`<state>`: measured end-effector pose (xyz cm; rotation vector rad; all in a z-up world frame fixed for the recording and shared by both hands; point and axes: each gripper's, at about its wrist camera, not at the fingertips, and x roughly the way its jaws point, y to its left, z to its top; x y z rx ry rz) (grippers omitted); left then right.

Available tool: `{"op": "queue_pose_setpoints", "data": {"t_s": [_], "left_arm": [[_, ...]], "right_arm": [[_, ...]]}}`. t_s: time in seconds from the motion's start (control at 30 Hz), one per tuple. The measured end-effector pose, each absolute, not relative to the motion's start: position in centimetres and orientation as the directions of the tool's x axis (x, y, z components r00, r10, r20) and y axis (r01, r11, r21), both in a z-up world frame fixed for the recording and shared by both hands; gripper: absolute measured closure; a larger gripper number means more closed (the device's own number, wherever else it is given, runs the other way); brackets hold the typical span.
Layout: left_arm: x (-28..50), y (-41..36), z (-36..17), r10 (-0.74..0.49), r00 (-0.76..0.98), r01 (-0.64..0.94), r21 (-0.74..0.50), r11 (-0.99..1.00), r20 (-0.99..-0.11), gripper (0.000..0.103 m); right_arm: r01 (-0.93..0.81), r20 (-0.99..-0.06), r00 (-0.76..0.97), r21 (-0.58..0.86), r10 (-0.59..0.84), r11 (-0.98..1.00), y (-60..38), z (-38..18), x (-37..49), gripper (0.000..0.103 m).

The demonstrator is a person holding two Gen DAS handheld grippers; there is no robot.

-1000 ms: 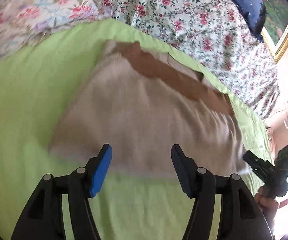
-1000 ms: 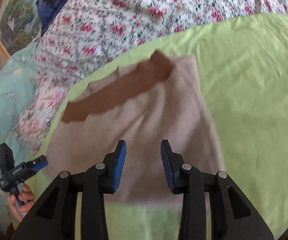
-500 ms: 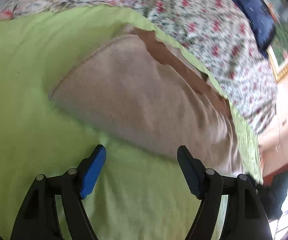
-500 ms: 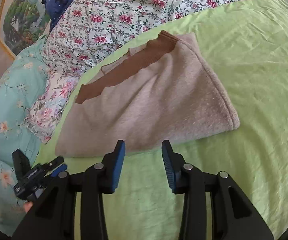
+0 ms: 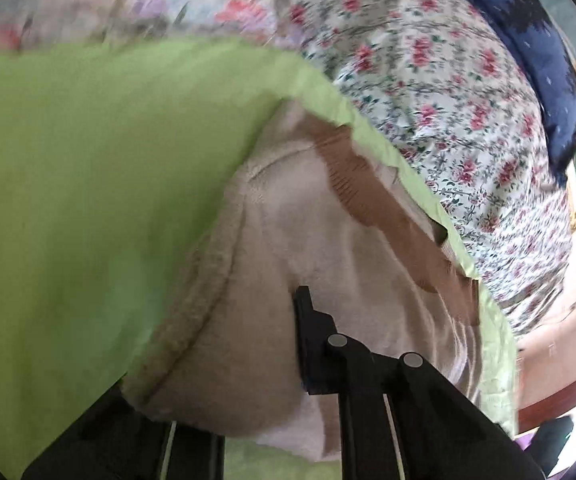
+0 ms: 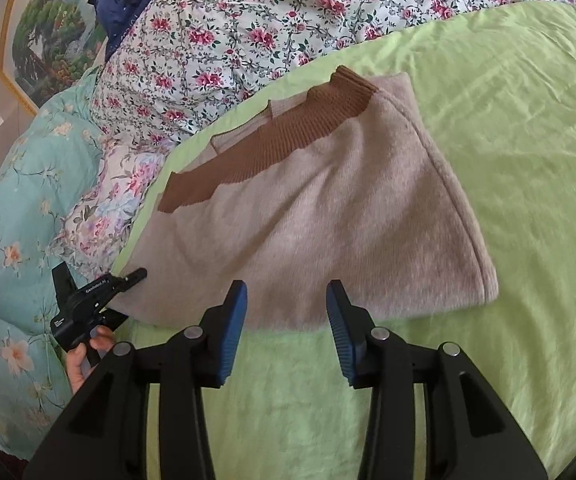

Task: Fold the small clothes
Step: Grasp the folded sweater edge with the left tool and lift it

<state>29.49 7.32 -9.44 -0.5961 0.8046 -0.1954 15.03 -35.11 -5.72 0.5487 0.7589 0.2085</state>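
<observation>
Since a second ago the left tongs (image 5: 288,344) have clenched onto the beige sweater's (image 6: 328,216) near corner, fabric bunched over them. Only the right view shows the right tongs (image 6: 285,320) with jaws opening, empty, just short of the sweater's near edge on the green sheet (image 6: 528,140); floral quilt (image 6: 247,20) beyond.
</observation>
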Motion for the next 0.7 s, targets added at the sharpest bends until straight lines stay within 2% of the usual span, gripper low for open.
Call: {"op": "queue_pose_setpoints", "data": {"t_s": [0.07,0.13,0.23,0.37,0.43,0.47,0.53,0.6,0.7], "left_arm": [[29.0,5.5,-7.3,-0.375,0.7,0.004,-0.521,0.853,-0.608,0.095],[28.4,4.3,-5.7,-0.416,0.705,0.065,-0.532,0.844,-0.574,0.096],[27.1,0.5,-3.0,-0.454,0.705,0.182,-0.48,0.858,-0.544,0.096],[25.6,-5.5,-1.5,-0.539,0.658,0.345,-0.425,0.837,-0.526,0.096],[25.2,-7.7,-1.8,-0.543,0.639,0.384,-0.386,0.839,-0.545,0.096],[25.1,-9.3,-2.4,-0.538,0.625,0.403,-0.356,0.843,-0.566,0.096],[25.1,-10.9,-3.5,-0.529,0.605,0.419,-0.327,0.847,-0.595,0.096],[25.2,-11.8,-4.2,-0.526,0.588,0.428,-0.316,0.847,-0.614,0.096],[25.1,-12.7,-5.2,-0.513,0.579,0.432,-0.296,0.852,-0.634,0.096]], "right_arm": [[0.008,-0.586,0.716,0.549,0.378,0.836,-35.7,-5.4,15.9,0.06],[0.007,-0.578,0.723,0.554,0.379,0.833,-36.3,-4.9,16.8,0.06],[-0.001,-0.564,0.729,0.566,0.388,0.824,-37.3,-4.2,18.5,0.06],[-0.048,-0.524,0.697,0.646,0.489,0.762,-38.2,-3.5,21.4,0.06],[-0.069,-0.514,0.665,0.68,0.542,0.73,-38.1,-3.7,23.0,0.06],[-0.071,-0.511,0.643,0.701,0.57,0.709,-37.8,-4.0,24.1,0.057],[-0.081,-0.491,0.604,0.746,0.628,0.661,-37.1,-4.7,26.0,0.038],[-0.097,-0.462,0.571,0.783,0.679,0.615,-36.3,-5.5,27.7,0.038],[-0.105,-0.474,0.518,0.791,0.712,0.603,-34.4,-6.4,30.4,0.038]]}}
